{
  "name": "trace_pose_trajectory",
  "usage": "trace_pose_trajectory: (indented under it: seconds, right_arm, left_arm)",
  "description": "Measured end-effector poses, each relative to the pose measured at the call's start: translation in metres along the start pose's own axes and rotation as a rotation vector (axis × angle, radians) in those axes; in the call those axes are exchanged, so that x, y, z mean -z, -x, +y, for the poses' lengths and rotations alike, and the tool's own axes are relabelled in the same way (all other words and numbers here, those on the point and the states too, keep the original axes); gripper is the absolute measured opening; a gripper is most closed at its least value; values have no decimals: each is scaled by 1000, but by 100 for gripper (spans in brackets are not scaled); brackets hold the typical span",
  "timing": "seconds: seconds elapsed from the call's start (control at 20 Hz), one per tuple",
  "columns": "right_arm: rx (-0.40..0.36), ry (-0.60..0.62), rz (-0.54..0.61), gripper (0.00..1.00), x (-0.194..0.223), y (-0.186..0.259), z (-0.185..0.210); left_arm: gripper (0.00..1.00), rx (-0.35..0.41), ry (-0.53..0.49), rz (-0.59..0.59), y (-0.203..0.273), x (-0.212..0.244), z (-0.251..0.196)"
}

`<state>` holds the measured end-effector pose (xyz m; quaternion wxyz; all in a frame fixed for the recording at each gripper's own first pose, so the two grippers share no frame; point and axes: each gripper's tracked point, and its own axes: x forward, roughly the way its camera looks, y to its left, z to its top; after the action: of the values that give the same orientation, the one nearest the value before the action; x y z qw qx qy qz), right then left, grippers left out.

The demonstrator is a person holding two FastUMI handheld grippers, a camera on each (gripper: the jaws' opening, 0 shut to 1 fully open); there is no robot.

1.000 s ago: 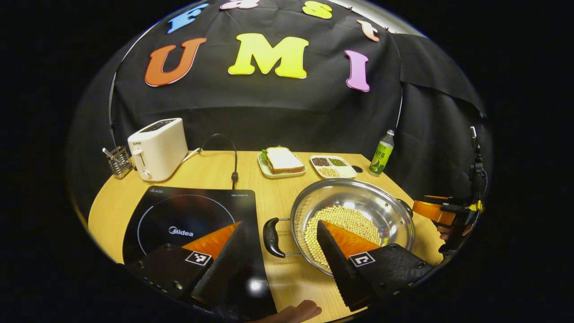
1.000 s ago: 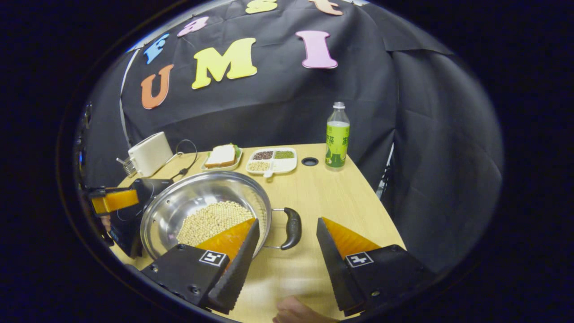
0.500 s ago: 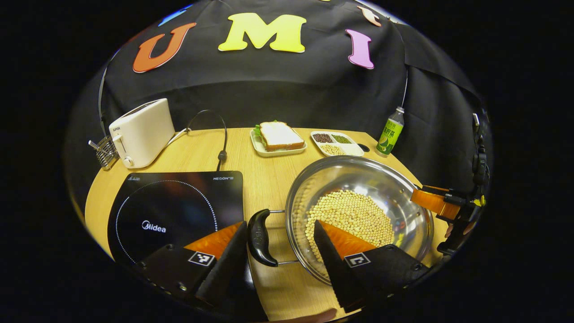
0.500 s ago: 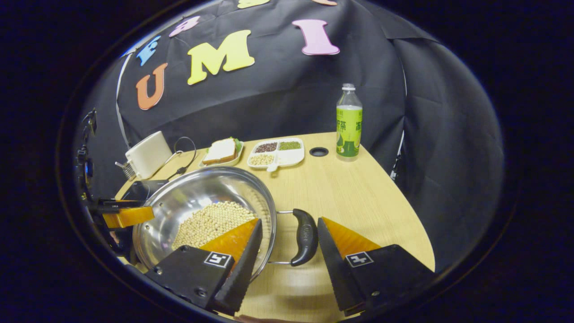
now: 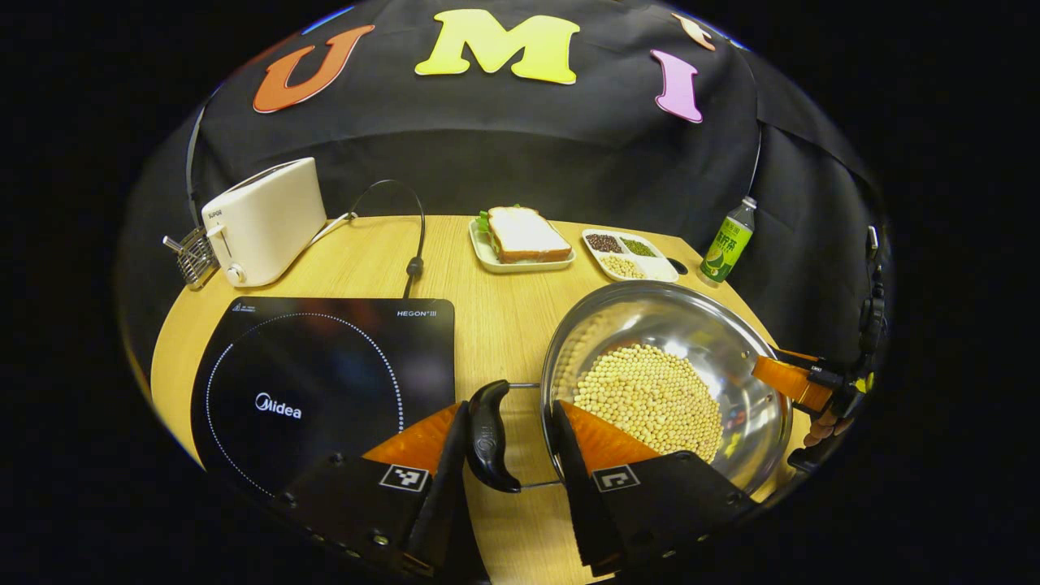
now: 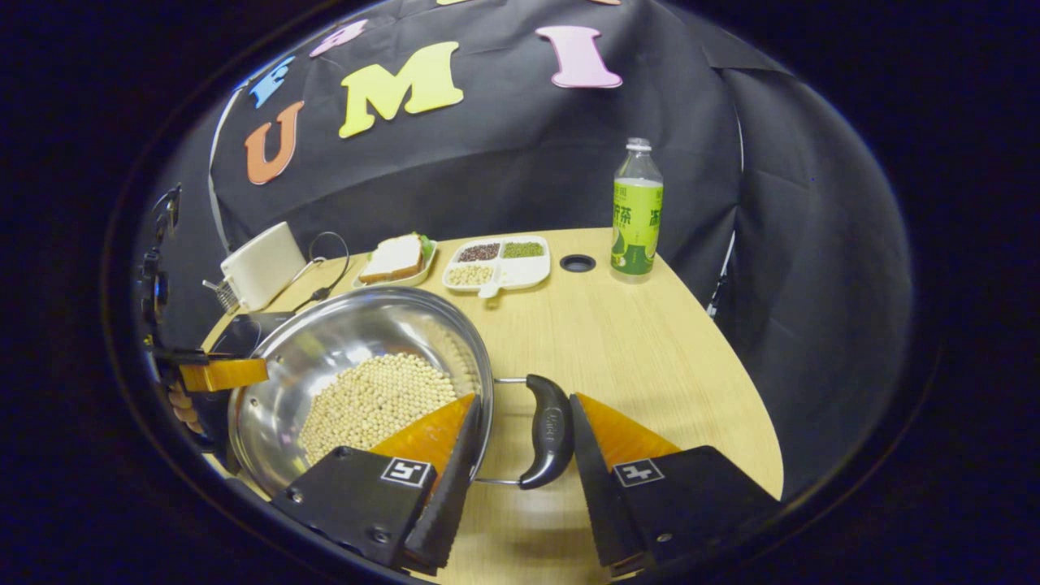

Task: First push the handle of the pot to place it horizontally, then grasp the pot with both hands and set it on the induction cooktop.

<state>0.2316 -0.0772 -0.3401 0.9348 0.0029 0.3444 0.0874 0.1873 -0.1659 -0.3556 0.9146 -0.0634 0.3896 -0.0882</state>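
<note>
Stood the steel pot (image 5: 662, 382) of soybeans (image 5: 654, 394) near the table's (image 5: 479, 333) front edge, just right of the induction cooktop (image 5: 321, 374), both loop handles already turned out level. Lay the left handle (image 5: 487, 435) between the left gripper's (image 5: 505, 443) fingers, its long axis running away from the camera along them, so a straight closing would meet its two long sides. Sat its near-side finger almost against the grip; stood the other across the pot's rim, with a gap remaining. Lay the right handle (image 6: 546, 429) likewise between the right gripper's (image 6: 522, 439) fingers, one finger over the rim and beans, the other just outside the grip. Partly open, both pairs of jaws, holding nothing yet, though contact at the closest finger could not be told. Equally near its own handle, each hand.

Against half a second earlier: narrowed, both pairs of jaws, around the handles; shifted the left gripper rightward so the handle came from beside one finger to between the two. Unmoved on the table, the pot.

Judged next: finish both closings together, then lift level and carry left onto the cooktop.
</note>
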Motion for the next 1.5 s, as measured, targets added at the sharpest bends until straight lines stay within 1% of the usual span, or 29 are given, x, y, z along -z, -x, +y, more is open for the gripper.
trace_pose_trajectory:
  seconds: [0.1,0.15,0.2,0.25,0.3,0.35,0.4,0.45,0.6,0.8,0.95,1.15,1.2,1.25,1.35,1.5]
  right_arm:
    - [-17,-39,46,66,5,-4,1]
    - [-19,-66,50,67,4,-4,2]
    - [-16,-54,55,65,3,-2,1]
    - [-13,-55,52,64,3,-1,1]
    - [-11,-60,57,62,6,1,2]
    - [-9,-56,61,61,9,5,3]
    - [-2,-43,62,61,11,8,1]
    - [3,-45,51,61,10,15,0]
    - [17,-40,17,60,2,38,1]
    - [28,-5,-32,60,-16,77,14]
    - [22,10,-62,61,-29,102,35]
    - [4,22,-83,62,-39,124,71]
    - [-5,25,-86,60,-41,125,82]
    - [-14,30,-87,61,-43,127,94]
    - [-31,43,-90,60,-45,128,120]
    - [-51,69,-96,60,-50,121,161]
  left_arm:
    - [58,12,-10,6,2,0,1]
    - [58,13,-20,4,3,-2,1]
    - [46,11,-35,4,3,-1,1]
    - [55,6,-40,4,3,0,1]
    - [46,3,-33,3,5,-1,1]
    - [53,0,-30,0,3,-1,0]
    - [43,4,-20,3,4,2,-2]
    - [52,6,-16,6,5,4,-2]
    - [52,16,-36,-38,32,0,-11]
    - [52,28,-29,-80,60,-14,-10]
    - [52,28,-29,-113,91,-21,-1]
    - [52,11,-26,-150,128,-30,24]
    - [52,4,-25,-157,136,-32,33]
    - [52,-5,-21,-165,144,-34,42]
    - [52,-22,-9,-179,156,-37,62]
    - [52,-46,13,-187,169,-39,100]
